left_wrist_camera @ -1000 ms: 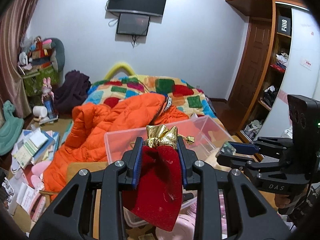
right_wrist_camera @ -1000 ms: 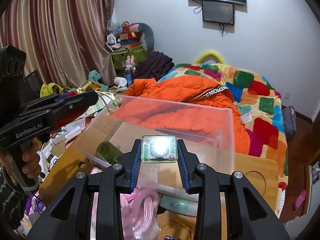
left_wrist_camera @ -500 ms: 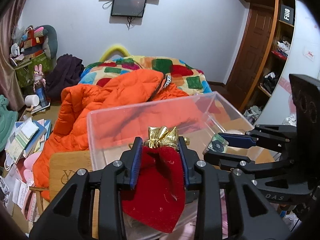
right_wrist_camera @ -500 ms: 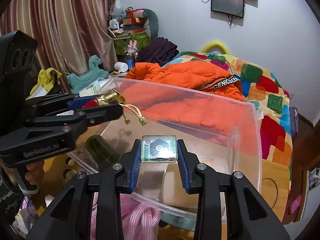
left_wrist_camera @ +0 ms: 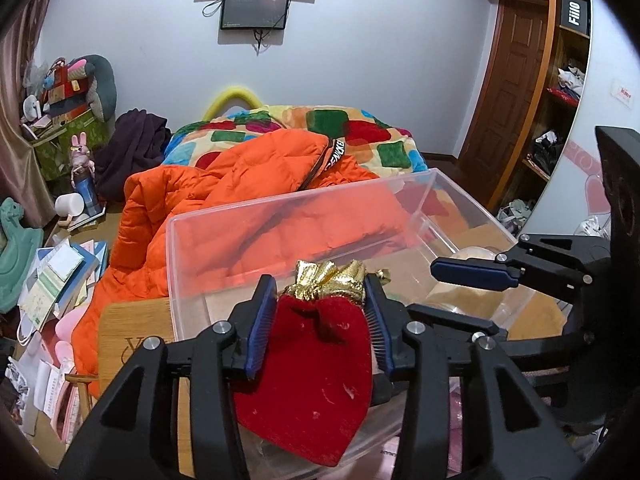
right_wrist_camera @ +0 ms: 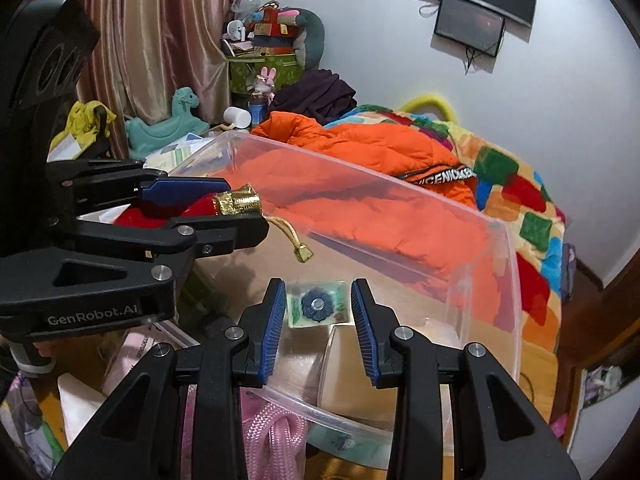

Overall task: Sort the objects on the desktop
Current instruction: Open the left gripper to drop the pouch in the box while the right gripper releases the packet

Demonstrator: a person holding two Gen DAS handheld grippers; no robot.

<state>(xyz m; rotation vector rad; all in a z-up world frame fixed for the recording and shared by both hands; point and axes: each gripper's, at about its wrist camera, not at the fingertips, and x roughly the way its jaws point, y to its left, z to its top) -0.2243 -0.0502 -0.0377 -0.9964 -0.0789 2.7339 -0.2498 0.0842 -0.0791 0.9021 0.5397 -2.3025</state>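
The left tongs (left_wrist_camera: 320, 308), jaws opening, release a red pouch (left_wrist_camera: 312, 376) over the clear bin (left_wrist_camera: 304, 216); let it drop inside (not on the rim). The right tongs (right_wrist_camera: 319, 312) grip a small square block (right_wrist_camera: 318, 307) above the bin floor.

Both grippers now reach further over the clear bin (left_wrist_camera: 304, 208) than a second ago, tips angled lower into it. Left gripper (left_wrist_camera: 320, 308): jaws opening, gap wider than before; the red pouch (left_wrist_camera: 312, 376) with the gold top lies between them, its neck looser, hanging over the bin's near edge. Right gripper (right_wrist_camera: 319, 304): the small green block (right_wrist_camera: 318, 307) sits lower over the bin's floor, rolled slightly askew.
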